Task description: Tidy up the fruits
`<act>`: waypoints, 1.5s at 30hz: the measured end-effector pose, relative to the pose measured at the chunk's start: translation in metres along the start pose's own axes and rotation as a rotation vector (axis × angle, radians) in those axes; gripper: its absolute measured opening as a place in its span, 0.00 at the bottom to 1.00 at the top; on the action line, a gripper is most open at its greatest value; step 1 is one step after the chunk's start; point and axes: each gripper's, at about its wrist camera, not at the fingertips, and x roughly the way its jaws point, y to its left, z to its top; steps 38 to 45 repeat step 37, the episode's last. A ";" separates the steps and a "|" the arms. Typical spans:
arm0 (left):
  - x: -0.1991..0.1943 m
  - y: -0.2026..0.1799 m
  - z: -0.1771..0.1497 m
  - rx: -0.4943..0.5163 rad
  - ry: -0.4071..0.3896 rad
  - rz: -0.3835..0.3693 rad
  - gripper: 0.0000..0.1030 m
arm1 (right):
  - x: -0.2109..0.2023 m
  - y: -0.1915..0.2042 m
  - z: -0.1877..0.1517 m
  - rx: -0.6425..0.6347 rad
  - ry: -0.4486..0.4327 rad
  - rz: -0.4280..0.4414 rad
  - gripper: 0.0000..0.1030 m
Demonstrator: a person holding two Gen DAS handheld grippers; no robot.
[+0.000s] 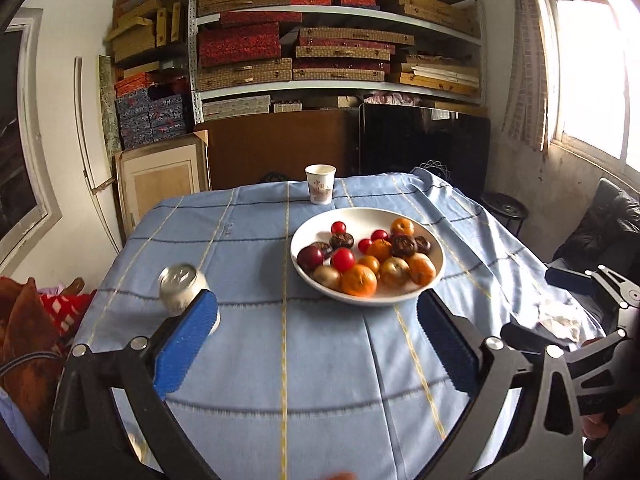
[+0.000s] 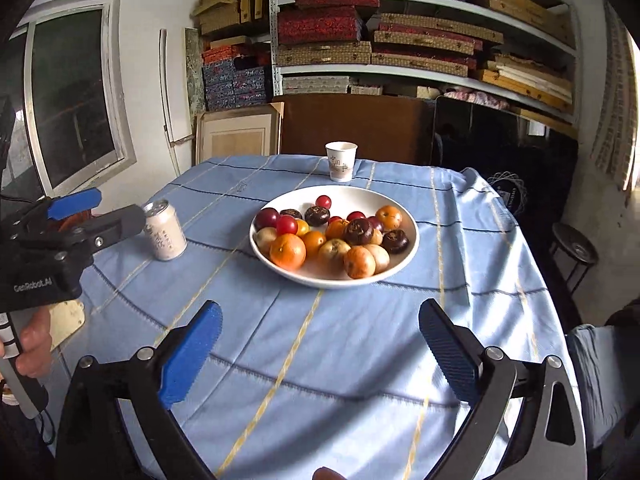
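A white bowl stands on the blue tablecloth, filled with several fruits: oranges, red cherry tomatoes, dark brown round fruits and pale yellowish ones. My left gripper is open and empty, short of the bowl's near rim; it also shows from the side at the left of the right wrist view. My right gripper is open and empty above the cloth, in front of the bowl.
A silver drink can stands left of the bowl, close to my left gripper's left finger. A white paper cup stands behind the bowl near the table's far edge. Shelves of boxes fill the back wall. A stool stands at right.
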 end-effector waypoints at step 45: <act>-0.057 -0.022 -0.060 0.005 0.048 -0.009 0.95 | -0.062 0.013 -0.053 0.000 -0.003 -0.021 0.96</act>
